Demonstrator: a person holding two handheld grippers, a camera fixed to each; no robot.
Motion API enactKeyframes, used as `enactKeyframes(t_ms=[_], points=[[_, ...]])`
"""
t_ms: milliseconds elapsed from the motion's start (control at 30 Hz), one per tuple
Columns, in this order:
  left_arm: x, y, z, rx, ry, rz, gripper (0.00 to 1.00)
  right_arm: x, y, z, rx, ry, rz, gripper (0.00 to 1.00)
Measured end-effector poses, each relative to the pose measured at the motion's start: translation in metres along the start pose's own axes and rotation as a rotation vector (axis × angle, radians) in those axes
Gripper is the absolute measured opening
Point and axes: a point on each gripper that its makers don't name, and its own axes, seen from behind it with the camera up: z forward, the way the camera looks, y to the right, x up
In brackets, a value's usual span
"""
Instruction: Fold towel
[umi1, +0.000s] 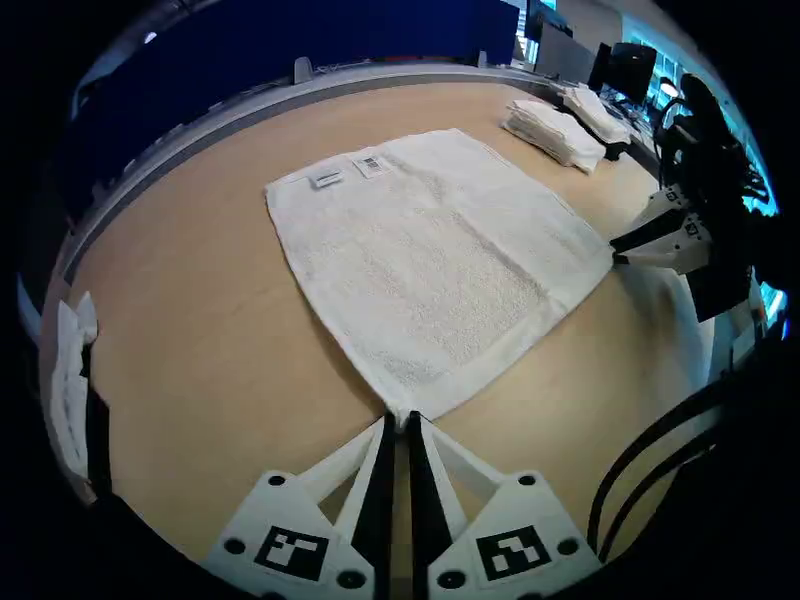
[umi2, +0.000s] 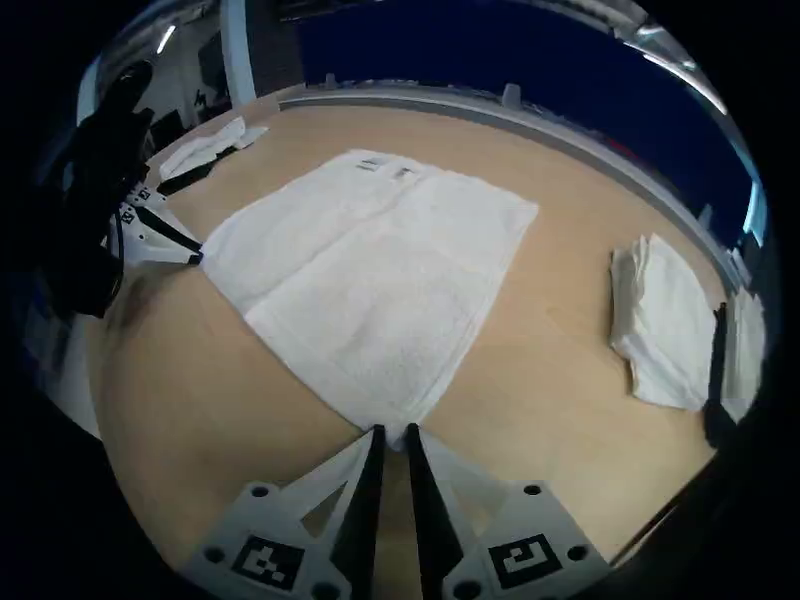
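- Two tools on one towel (umi1: 430, 260), spread flat on the surface (umi1: 200, 330); tags (umi1: 350, 170) at the far edge, free edge near.
- Left tool (umi1: 402, 420): fingers almost together, near-left corner of the towel nipped between the tips.
- Right tool (umi2: 393, 432): same state, clamped on the near-right corner.
- Key relation: towel straight ahead of both tools, running from the gripped near edge away to the far edge. One tool per corner, neither closer to the far edge than the other.
- Judged next move: raise both corners together and carry them far, onto the edge with the tags. Risk of a skewed fold with uneven travel.
- Left gripper view: right tool (umi1: 615, 252) side-on at the right, tips at its corner of the towel. Stack of folded towels (umi1: 555, 130) beyond it, far right.
- Right gripper view: left tool (umi2: 195, 255) at the left, tips at the opposite corner. Second folded stack (umi2: 660, 320) on the right, well apart from the towel.
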Motion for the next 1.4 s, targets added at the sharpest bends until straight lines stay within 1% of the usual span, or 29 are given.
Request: enactKeyframes(t_ms=[100,300,400,500,733,1067,1200,1400], points=[[0.000,0.003,-0.001,-0.015,-0.001,-0.002,0.08,0.000,0.000,-0.001,-0.002,-0.003,0.002,0.16],[0.003,0.004,-0.002,-0.017,0.008,-0.003,0.08,0.003,-0.001,-0.003,0.009,-0.001,-0.012,0.15],[0.008,0.004,-0.006,-0.017,0.019,-0.012,0.08,0.008,0.000,-0.007,0.013,0.007,-0.003,0.15],[0.015,0.002,-0.012,-0.019,0.031,-0.032,0.08,0.014,0.000,-0.011,0.015,0.016,0.009,0.15],[0.034,-0.003,-0.032,-0.016,0.072,-0.078,0.07,0.035,0.001,-0.029,0.009,0.057,0.027,0.14],[0.059,-0.008,-0.065,-0.011,0.131,-0.141,0.07,0.069,-0.001,-0.064,0.000,0.120,0.030,0.14],[0.065,-0.007,-0.080,-0.012,0.146,-0.159,0.07,0.081,-0.002,-0.079,-0.002,0.141,0.035,0.13],[0.071,-0.001,-0.101,-0.020,0.161,-0.185,0.07,0.091,-0.005,-0.101,-0.005,0.165,0.042,0.13]])
